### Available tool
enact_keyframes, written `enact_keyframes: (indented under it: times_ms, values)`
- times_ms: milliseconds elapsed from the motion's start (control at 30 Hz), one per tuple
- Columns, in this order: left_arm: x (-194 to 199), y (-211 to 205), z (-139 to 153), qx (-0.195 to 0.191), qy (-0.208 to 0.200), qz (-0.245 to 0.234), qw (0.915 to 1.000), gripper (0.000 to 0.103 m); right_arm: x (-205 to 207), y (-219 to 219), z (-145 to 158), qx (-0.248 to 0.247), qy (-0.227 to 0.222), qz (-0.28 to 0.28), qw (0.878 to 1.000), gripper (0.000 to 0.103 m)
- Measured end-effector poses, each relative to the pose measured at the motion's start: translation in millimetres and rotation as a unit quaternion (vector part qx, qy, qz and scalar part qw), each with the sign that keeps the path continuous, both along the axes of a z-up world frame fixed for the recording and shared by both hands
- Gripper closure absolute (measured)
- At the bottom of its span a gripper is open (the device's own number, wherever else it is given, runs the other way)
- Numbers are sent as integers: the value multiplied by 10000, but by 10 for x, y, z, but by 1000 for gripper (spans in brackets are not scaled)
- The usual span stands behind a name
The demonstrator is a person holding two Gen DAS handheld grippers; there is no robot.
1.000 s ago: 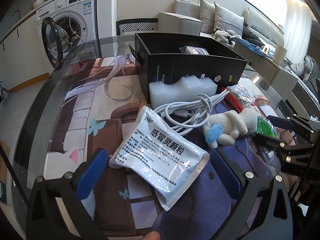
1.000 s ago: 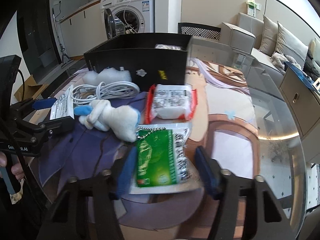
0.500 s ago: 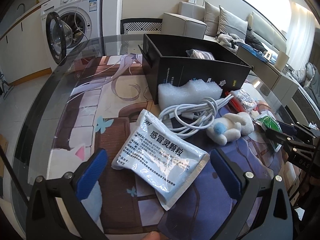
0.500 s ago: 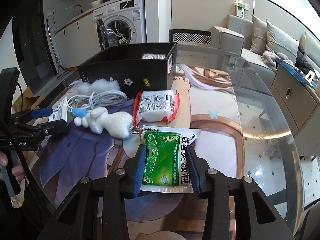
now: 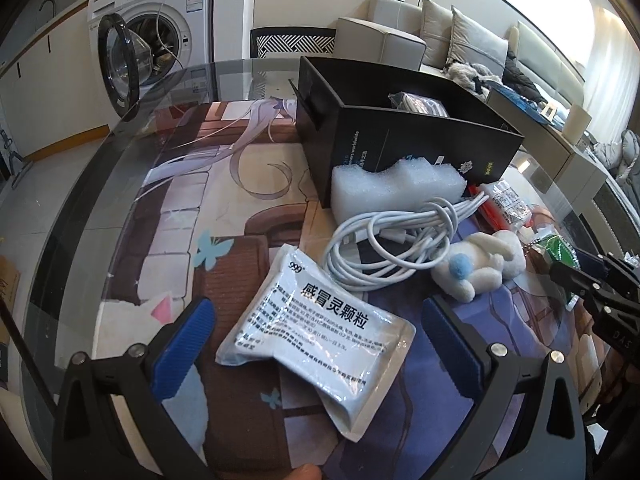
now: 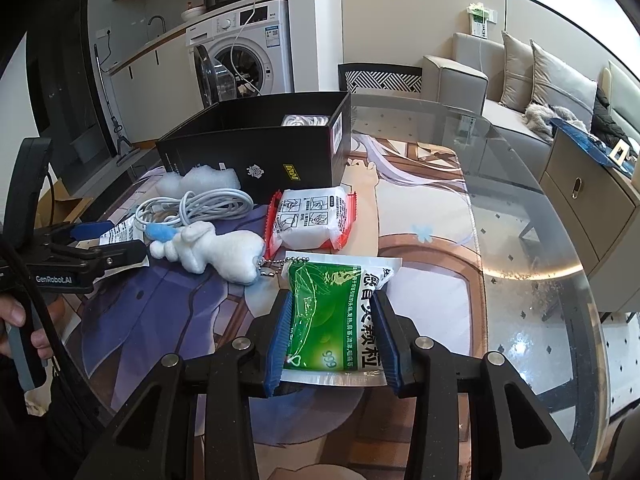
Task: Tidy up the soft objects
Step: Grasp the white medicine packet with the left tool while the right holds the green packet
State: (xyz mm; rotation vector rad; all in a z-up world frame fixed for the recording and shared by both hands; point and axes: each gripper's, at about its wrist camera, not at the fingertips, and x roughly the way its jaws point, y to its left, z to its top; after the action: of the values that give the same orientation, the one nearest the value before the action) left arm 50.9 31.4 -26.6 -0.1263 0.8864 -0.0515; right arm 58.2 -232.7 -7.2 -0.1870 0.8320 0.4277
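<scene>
A green medicine packet (image 6: 332, 316) lies on the table mat, and my right gripper (image 6: 332, 300) is shut on it, blue pads pressing both its sides. My left gripper (image 5: 316, 312) stands open, its blue fingers wide on either side of a white medicine packet (image 5: 320, 332) without touching it. A white plush rabbit (image 6: 216, 248) with a blue tail lies between the two packets. The open black box (image 6: 260, 148) stands behind them with a bagged item inside. In the left wrist view the right gripper (image 5: 588, 276) shows at the right edge.
White foam (image 5: 396, 188) and a coiled white cable (image 5: 392, 240) lie against the box front. A red-edged white packet (image 6: 310, 216) rests beside the box. The round glass table's rim (image 6: 560, 264) curves on the right. A washing machine (image 6: 240, 52) and sofa stand beyond.
My right gripper's jaws closed from wide apart onto the green packet and have stayed on it. The left gripper stayed open around the white packet, with only a slight shift of view.
</scene>
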Motion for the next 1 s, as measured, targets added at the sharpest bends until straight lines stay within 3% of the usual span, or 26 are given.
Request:
enact_keyframes:
  times_ms: [400, 533, 833, 900, 1000]
  values:
    - [-94, -177, 7, 210, 147, -563, 9981, 0, 4, 34, -11, 38, 16, 49, 10000, 63]
    - [-101, -151, 21, 178, 164, -557, 9982, 0, 1, 48, -2, 29, 3, 70, 10000, 63]
    - [-71, -153, -14, 483, 222, -567, 9970, 0, 2, 83, -3, 38, 12, 103, 9999, 63]
    - [-78, -148, -14, 471, 209, -591, 9969, 1, -2, 98, -4, 38, 15, 128, 9999, 63]
    - [-114, -164, 16, 474, 103, -700, 9964, 15, -7, 109, 6, 35, 0, 147, 9999, 63]
